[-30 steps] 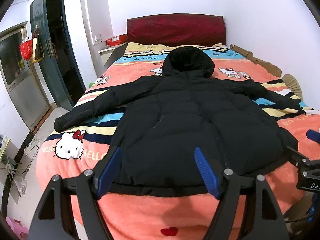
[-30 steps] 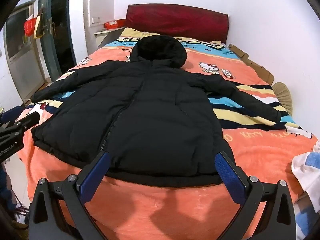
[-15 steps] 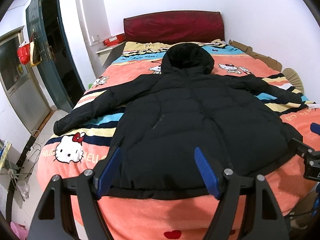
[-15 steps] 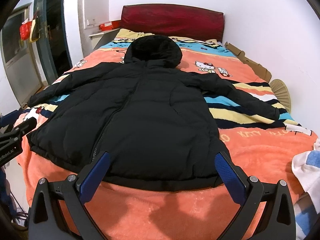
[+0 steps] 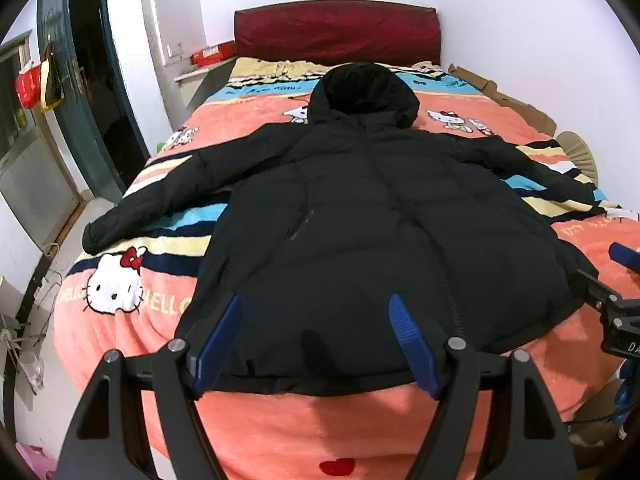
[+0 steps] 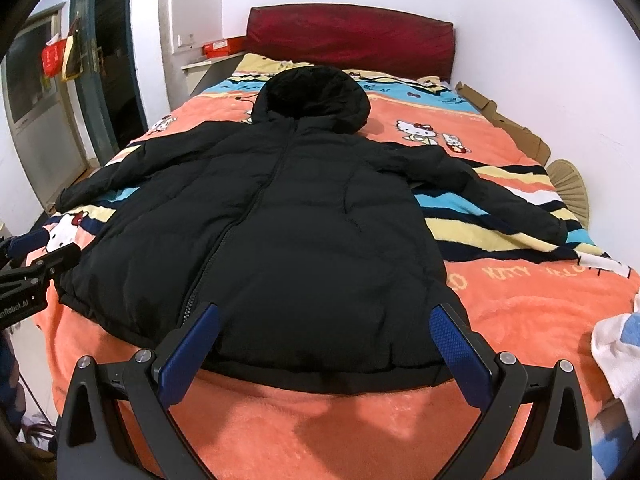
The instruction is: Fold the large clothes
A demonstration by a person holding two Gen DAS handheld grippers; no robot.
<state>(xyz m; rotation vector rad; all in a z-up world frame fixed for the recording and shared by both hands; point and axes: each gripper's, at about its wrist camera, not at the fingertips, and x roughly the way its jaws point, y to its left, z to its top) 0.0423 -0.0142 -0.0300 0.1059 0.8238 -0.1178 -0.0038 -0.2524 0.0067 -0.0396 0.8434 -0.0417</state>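
In the left wrist view, a black hooded puffer jacket point(image 5: 372, 232) lies spread flat on the bed's orange cartoon-print blanket point(image 5: 280, 420), zipper side up, hood toward the dark red headboard point(image 5: 336, 30) and both sleeves stretched out to the sides. The left gripper point(image 5: 316, 344) hangs over the jacket's hem near the foot of the bed, its blue-padded fingers point(image 5: 218, 340) spread apart with nothing between them. The right gripper point(image 5: 616, 276) shows at the right edge, beside the hem's far corner. In the right wrist view, the same jacket point(image 6: 288, 240) fills the middle of the blanket point(image 6: 360, 420), and the right gripper point(image 6: 324, 348) sits above the hem with its jaws wide apart and holding nothing. The left gripper point(image 6: 36, 264) pokes in at the left edge, next to the hem's other corner. A white and blue cloth point(image 6: 616, 352) lies at the right edge of the bed.
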